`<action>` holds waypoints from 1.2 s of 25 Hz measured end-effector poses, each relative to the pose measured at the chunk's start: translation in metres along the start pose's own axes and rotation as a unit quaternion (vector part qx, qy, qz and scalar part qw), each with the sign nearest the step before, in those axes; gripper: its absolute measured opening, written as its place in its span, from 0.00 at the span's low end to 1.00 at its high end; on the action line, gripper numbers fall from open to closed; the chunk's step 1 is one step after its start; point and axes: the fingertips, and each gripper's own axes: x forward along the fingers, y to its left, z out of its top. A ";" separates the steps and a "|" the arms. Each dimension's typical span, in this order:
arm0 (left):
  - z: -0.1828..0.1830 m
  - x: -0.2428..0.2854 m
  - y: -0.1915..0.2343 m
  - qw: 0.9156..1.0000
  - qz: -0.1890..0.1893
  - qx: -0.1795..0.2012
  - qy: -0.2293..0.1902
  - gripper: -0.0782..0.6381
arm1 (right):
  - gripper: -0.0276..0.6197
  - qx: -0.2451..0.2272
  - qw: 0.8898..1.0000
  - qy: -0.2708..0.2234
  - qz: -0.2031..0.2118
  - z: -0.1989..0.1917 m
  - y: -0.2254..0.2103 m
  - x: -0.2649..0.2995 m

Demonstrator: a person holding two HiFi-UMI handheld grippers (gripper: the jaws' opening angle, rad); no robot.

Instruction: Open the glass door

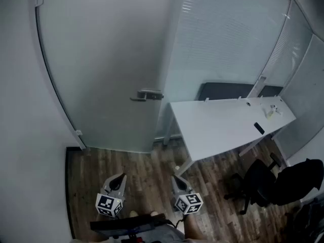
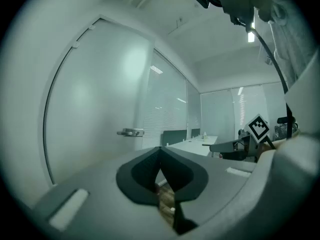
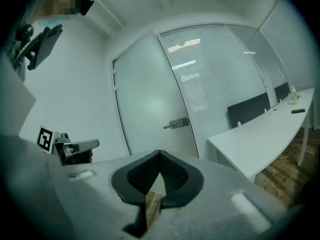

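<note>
Glass door (image 1: 101, 59) is shut, well away. We hold left tool (image 1: 121, 177) and right tool (image 1: 175, 178) closed and empty; next we must reach the handle (image 1: 147, 95).

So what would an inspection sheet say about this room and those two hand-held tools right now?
Surface: wood-pattern floor, and a white desk that is mostly bare.
Job's things: frosted glass door looks closed; its lever handle is untouched.
Clutter: a small dark item and small white bits on the desk; too small to identify.
Grippers: left gripper and right gripper are both shut and empty, held low and well short of the door.
Cables: a dark cable hangs near the person.
Surroundings: glass wall with blinds, and a black office chair beside the desk.
</note>
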 end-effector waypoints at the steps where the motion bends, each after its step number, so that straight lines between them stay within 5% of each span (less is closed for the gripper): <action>1: 0.001 -0.001 0.001 1.000 -0.001 0.000 -0.001 0.11 | 0.04 0.004 1.000 -0.004 -0.002 0.001 0.000 0.000; 30: -0.014 0.015 0.047 0.999 -0.041 0.007 0.009 0.11 | 0.05 0.020 0.999 -0.015 -0.036 -0.011 0.017 0.032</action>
